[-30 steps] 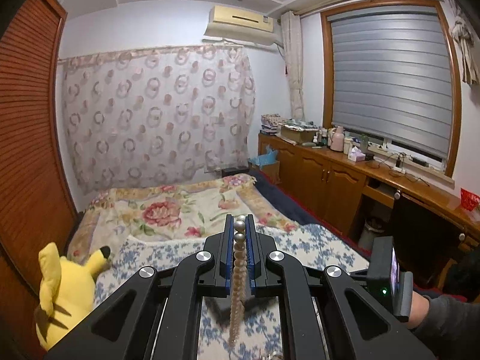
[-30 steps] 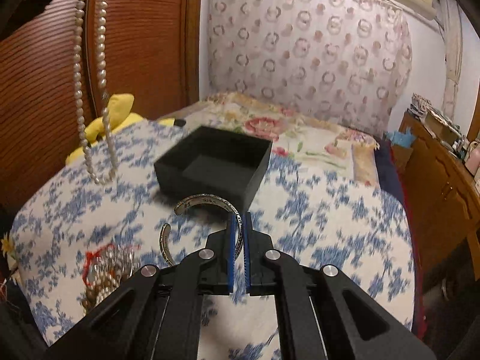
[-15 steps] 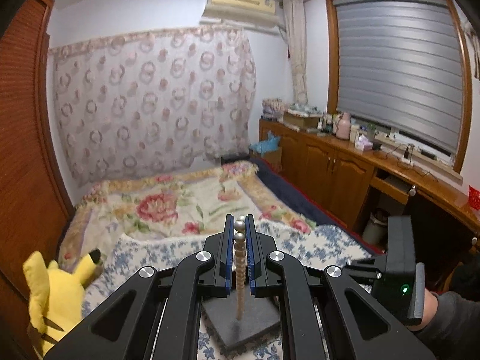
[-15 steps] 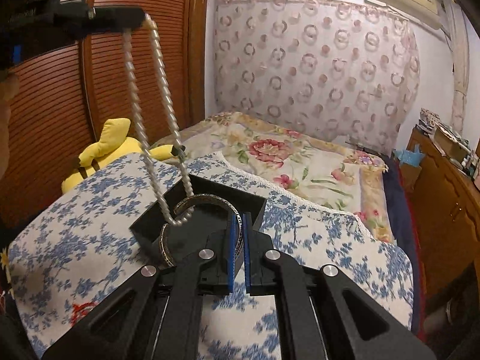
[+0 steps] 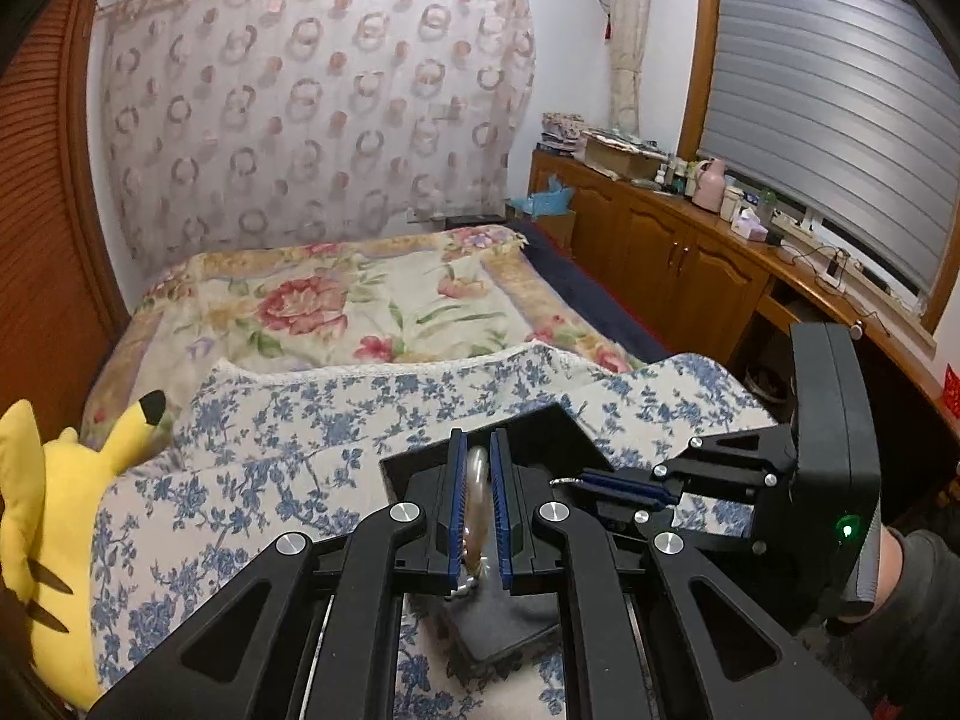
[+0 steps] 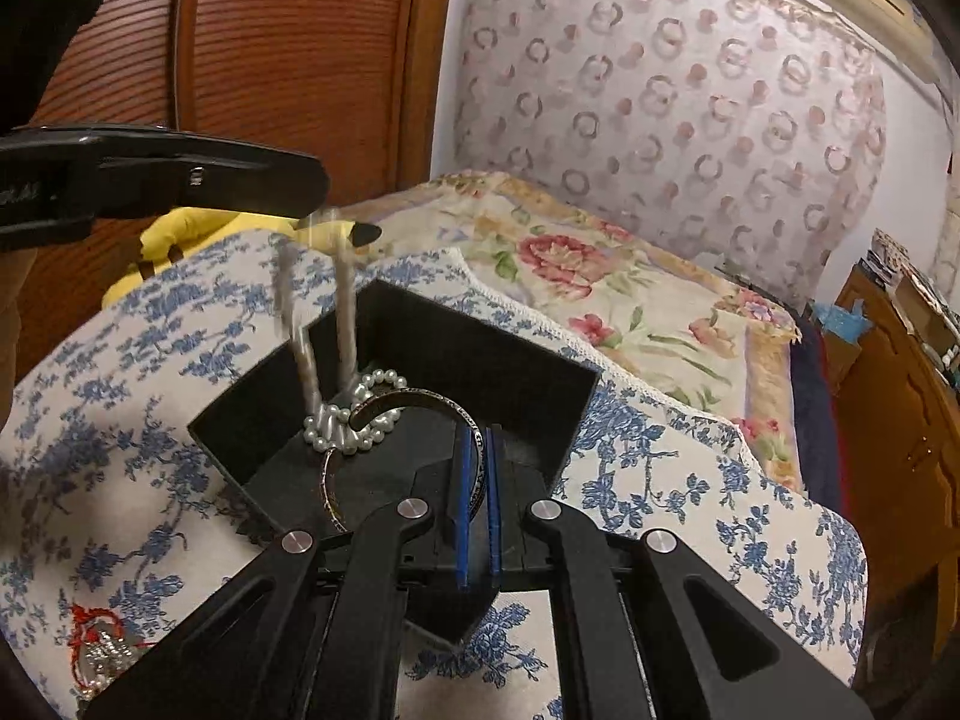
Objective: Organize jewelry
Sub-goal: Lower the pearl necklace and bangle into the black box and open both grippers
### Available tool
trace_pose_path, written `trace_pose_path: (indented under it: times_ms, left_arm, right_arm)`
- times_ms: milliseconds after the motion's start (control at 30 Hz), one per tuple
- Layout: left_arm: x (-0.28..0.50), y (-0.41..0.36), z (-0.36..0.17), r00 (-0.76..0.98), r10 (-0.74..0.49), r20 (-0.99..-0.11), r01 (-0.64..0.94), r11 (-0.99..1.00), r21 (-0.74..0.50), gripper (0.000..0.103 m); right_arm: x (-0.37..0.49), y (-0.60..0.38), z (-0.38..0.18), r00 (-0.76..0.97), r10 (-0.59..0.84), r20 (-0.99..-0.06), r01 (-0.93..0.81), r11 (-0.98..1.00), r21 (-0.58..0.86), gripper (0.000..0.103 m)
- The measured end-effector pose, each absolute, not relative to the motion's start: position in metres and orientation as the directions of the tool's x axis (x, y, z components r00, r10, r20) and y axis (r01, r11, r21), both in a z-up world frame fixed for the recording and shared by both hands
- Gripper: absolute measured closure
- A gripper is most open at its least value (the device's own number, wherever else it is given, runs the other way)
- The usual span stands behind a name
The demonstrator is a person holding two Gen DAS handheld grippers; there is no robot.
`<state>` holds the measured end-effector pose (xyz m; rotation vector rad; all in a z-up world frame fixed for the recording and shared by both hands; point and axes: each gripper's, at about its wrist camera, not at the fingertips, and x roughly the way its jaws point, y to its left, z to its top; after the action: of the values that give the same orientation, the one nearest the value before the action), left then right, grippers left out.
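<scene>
A black open box (image 6: 528, 354) sits on the blue-flowered cloth; it also shows in the left wrist view (image 5: 540, 426). My left gripper (image 5: 477, 468) is shut on a pearl necklace (image 5: 477, 498) above the box. In the right wrist view the necklace (image 6: 345, 414) hangs blurred from the left gripper (image 6: 321, 213) and its lower end is coiled on the box floor. My right gripper (image 6: 477, 450) is shut on a silver cuff bracelet (image 6: 420, 405) and holds it over the box's near side. The right gripper (image 5: 576, 483) shows from the side in the left wrist view.
A pile of red-threaded jewelry (image 6: 102, 654) lies on the cloth at the lower left. A yellow plush toy (image 5: 54, 540) sits at the bed's left edge. A wooden cabinet (image 5: 690, 258) runs along the right wall.
Both grippers have come down over the box. The necklace's lower end has dropped onto the box floor. The bracelet has moved forward over the box.
</scene>
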<state>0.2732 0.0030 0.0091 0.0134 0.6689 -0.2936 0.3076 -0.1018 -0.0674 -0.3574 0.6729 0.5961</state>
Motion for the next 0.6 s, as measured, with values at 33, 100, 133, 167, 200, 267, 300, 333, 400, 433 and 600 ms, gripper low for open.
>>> trace_pose_path:
  times_ms: [33, 100, 133, 167, 200, 267, 300, 333, 400, 433, 600]
  left_arm:
    - [0.272, 0.004, 0.007, 0.744, -0.262, -0.615, 0.272, 0.959, -0.081, 0.096]
    - [0.267, 0.006, 0.004, 0.742, -0.260, -0.617, 0.267, 0.960, -0.083, 0.095]
    - [0.265, 0.007, 0.003, 0.743, -0.256, -0.618, 0.264, 0.961, -0.081, 0.095]
    - [0.263, 0.010, 0.002, 0.745, -0.251, -0.618, 0.259, 0.963, -0.078, 0.093]
    - [0.261, 0.011, 0.002, 0.747, -0.247, -0.617, 0.256, 0.964, -0.077, 0.090]
    - [0.252, 0.016, 0.000, 0.749, -0.244, -0.616, 0.249, 0.965, -0.079, 0.085]
    - [0.248, 0.018, -0.001, 0.749, -0.244, -0.616, 0.247, 0.965, -0.081, 0.084]
    - [0.244, 0.020, -0.002, 0.749, -0.241, -0.617, 0.243, 0.966, -0.083, 0.084]
    - [0.239, 0.025, -0.004, 0.749, -0.232, -0.620, 0.233, 0.969, -0.081, 0.082]
    - [0.235, 0.026, -0.005, 0.750, -0.228, -0.621, 0.229, 0.970, -0.080, 0.081]
    - [0.211, 0.032, -0.011, 0.755, -0.210, -0.622, 0.213, 0.974, -0.069, 0.073]
  right_arm:
    - [0.308, -0.100, -0.069, 0.625, 0.392, -0.675, -0.619, 0.776, -0.123, 0.097]
    - [0.309, -0.097, -0.072, 0.625, 0.383, -0.681, -0.619, 0.774, -0.134, 0.097]
    - [0.309, -0.096, -0.073, 0.625, 0.378, -0.683, -0.620, 0.772, -0.140, 0.097]
    - [0.308, -0.095, -0.074, 0.623, 0.377, -0.685, -0.622, 0.770, -0.143, 0.097]
    - [0.308, -0.094, -0.075, 0.621, 0.375, -0.688, -0.625, 0.766, -0.147, 0.097]
    - [0.308, -0.091, -0.077, 0.623, 0.362, -0.693, -0.626, 0.762, -0.165, 0.097]
    - [0.307, -0.089, -0.077, 0.626, 0.355, -0.694, -0.625, 0.760, -0.175, 0.096]
    - [0.306, -0.088, -0.077, 0.624, 0.355, -0.696, -0.628, 0.757, -0.177, 0.095]
    - [0.305, -0.088, -0.075, 0.627, 0.353, -0.694, -0.628, 0.757, -0.182, 0.095]
    - [0.303, -0.088, -0.073, 0.631, 0.355, -0.690, -0.628, 0.756, -0.186, 0.095]
    - [0.288, -0.095, -0.061, 0.644, 0.364, -0.673, -0.616, 0.768, -0.174, 0.095]
